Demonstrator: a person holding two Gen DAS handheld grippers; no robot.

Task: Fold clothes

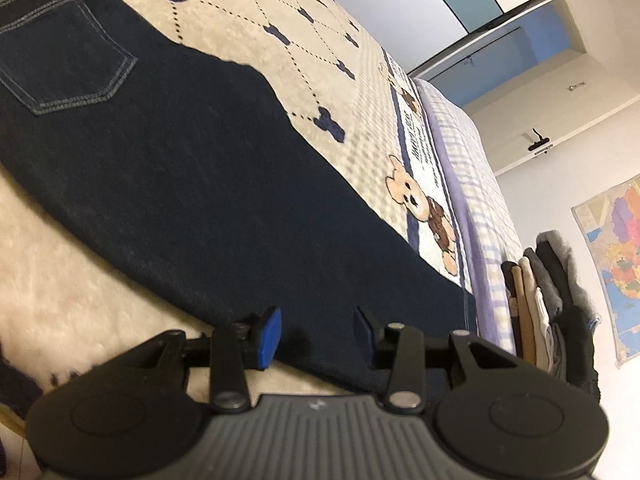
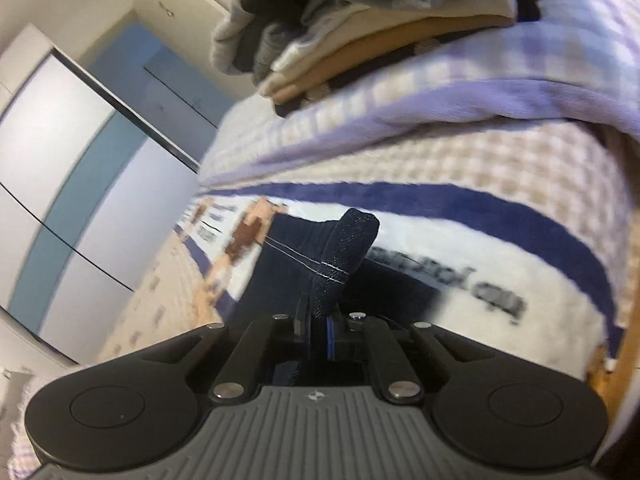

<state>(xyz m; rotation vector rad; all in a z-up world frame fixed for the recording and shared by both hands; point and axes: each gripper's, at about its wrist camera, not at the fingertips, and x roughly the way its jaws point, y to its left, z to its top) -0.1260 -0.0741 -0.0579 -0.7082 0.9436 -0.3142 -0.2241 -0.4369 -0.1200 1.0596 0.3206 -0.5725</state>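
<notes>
Your right gripper [image 2: 320, 330] pinches the jeans [image 1: 168, 184] at the hem, ready to fold it over; the jeans lie flat on the blanket [image 1: 256, 28]. Your left gripper [image 1: 318, 334] gapes wide over the leg's edge.

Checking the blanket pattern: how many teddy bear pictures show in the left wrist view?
2 on the cream fleece blanket: one tan teddy bear beside the dark blue jeans, another farther along. More may be hidden.

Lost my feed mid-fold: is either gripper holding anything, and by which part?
The right gripper pinches the dark blue denim jeans at the stitched hem. The left gripper is open, holding nothing.
</notes>
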